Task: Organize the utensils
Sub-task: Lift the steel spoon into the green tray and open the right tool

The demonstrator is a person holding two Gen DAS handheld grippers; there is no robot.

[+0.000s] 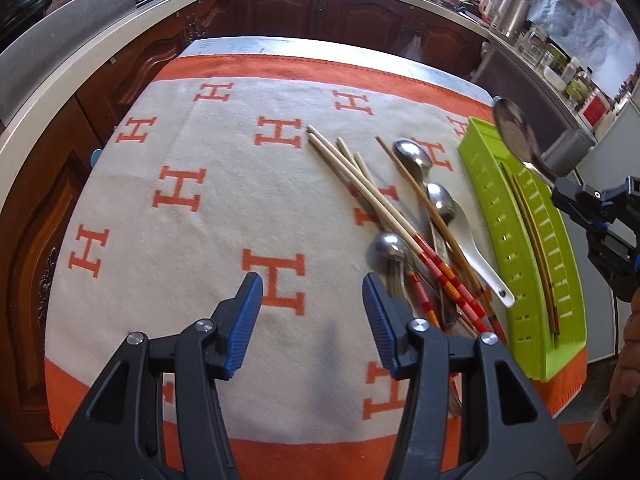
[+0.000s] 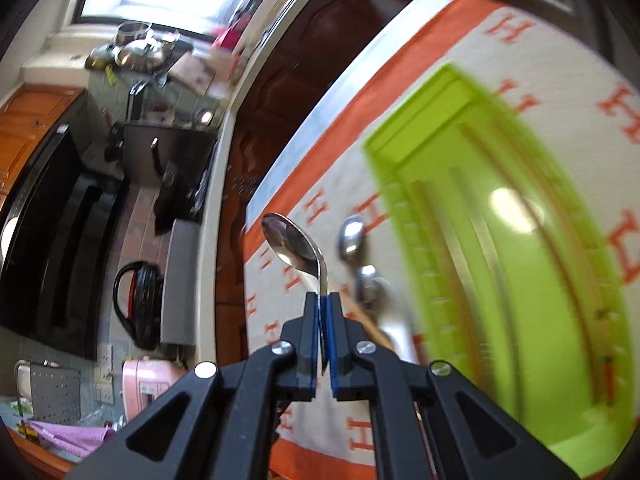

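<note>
Left tongs [image 1: 312, 320]: spread wide, nothing between the blue pads [image 1: 247, 320]. They hang low over the near part of the blanket [image 1: 180, 240], cream with orange H marks and an orange border, which covers the worktop [image 1: 240, 45].

Right tongs [image 2: 322, 320]: pressed together on the handle of a metal spoon [image 2: 292, 246]. The spoon stands up out of the tips, bowl uppermost. In the left wrist view the same spoon [image 1: 516, 132] is held in the air above the far end of the green tray [image 1: 520, 344], clear of the blanket, with the right tongs [image 1: 560, 192] at the frame's right edge.

Green tray: long, slotted, lying at the right edge of the blanket. 1 pair of dark chopsticks [image 1: 548, 280] lies lengthwise inside it. Right wrist view of the tray [image 2: 460, 152] is motion-blurred; its contents cannot be made out there.

Loose pile just left of the tray, on the blanket:
- several wooden chopsticks [image 1: 372, 200] with red and orange banded ends, fanned out and crossing each other
- 3 metal spoons [image 1: 412, 156], partly under the chopsticks
- 1 white ceramic spoon [image 1: 480, 256], nearest the tray

Pile lies just right of the left tongs' right finger.
</note>
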